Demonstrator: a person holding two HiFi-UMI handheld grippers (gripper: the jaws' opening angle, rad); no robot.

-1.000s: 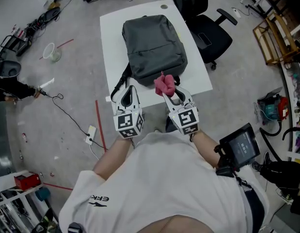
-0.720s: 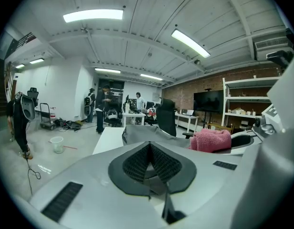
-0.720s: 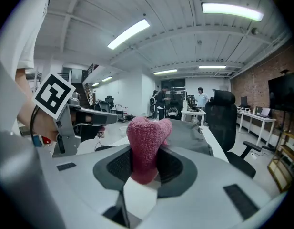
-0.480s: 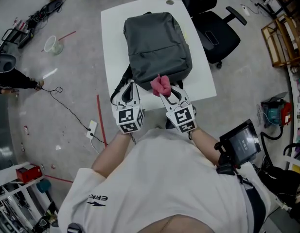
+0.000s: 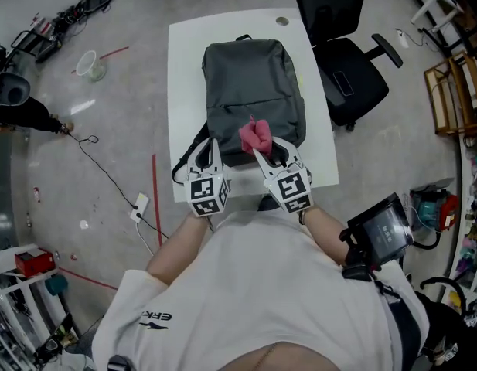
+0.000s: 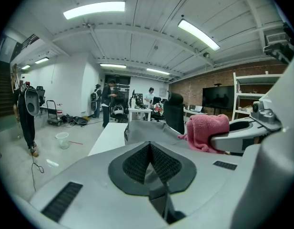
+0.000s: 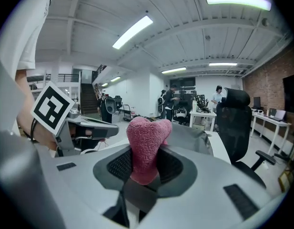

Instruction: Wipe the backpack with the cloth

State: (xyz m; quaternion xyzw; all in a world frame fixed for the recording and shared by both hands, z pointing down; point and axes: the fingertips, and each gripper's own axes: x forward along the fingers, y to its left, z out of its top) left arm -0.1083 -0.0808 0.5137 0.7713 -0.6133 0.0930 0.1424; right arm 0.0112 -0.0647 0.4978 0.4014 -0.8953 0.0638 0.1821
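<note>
Clamped tight, the right gripper (image 5: pixel 266 150) holds the bunched pink terry cloth (image 5: pixel 257 136), and it's moved forward over the near end of the dark grey fabric backpack (image 5: pixel 253 76) on the white table (image 5: pixel 184 68). Wiping looks imminent! Beside it, the left gripper (image 5: pixel 205 154) is pinched closed on nothing.

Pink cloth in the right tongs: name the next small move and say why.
Probably lower the right tongs so the pink cloth presses onto the backpack: the cloth is clamped in them and sits over the bag's near end, contact unclear.
</note>
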